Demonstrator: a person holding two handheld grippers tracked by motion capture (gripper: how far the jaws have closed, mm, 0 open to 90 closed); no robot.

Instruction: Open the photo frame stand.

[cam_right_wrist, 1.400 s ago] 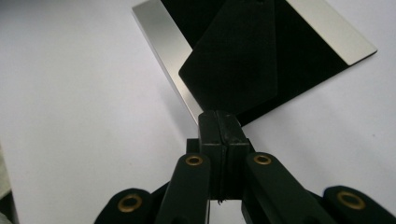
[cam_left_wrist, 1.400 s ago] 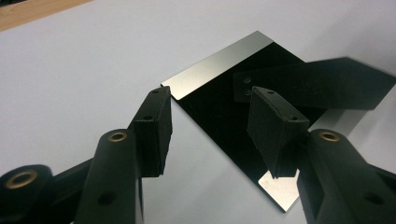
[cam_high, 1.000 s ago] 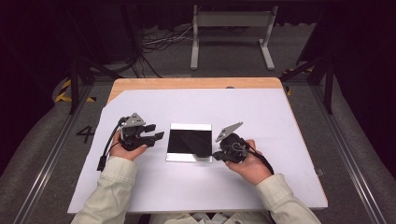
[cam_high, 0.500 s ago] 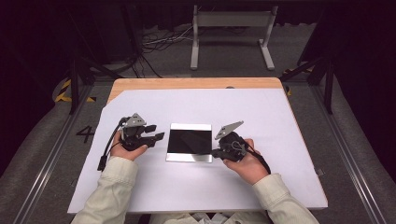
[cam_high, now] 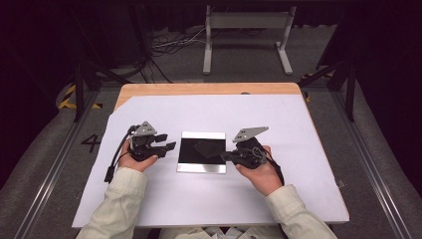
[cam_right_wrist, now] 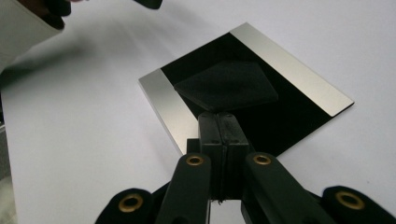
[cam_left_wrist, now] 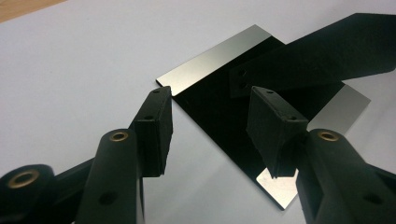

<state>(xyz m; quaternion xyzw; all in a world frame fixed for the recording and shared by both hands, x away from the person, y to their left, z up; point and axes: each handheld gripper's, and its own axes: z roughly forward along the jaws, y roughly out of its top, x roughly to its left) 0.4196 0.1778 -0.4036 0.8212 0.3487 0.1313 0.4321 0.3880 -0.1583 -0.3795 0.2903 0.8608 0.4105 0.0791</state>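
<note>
The left tool [cam_high: 166,148] is hovering released just beside the plate's [cam_high: 201,168] left edge, gripping nothing. The plate is lying flat mid-counter [cam_high: 298,199]. The right tool [cam_high: 226,156] is sitting clenched and empty at its right edge; lifting probably hasn't begun.

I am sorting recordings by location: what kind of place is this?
Probably a lab or recording studio: a table covered with white sheet, metal floor rails, loose cables on grey carpet and dark surroundings.
</note>
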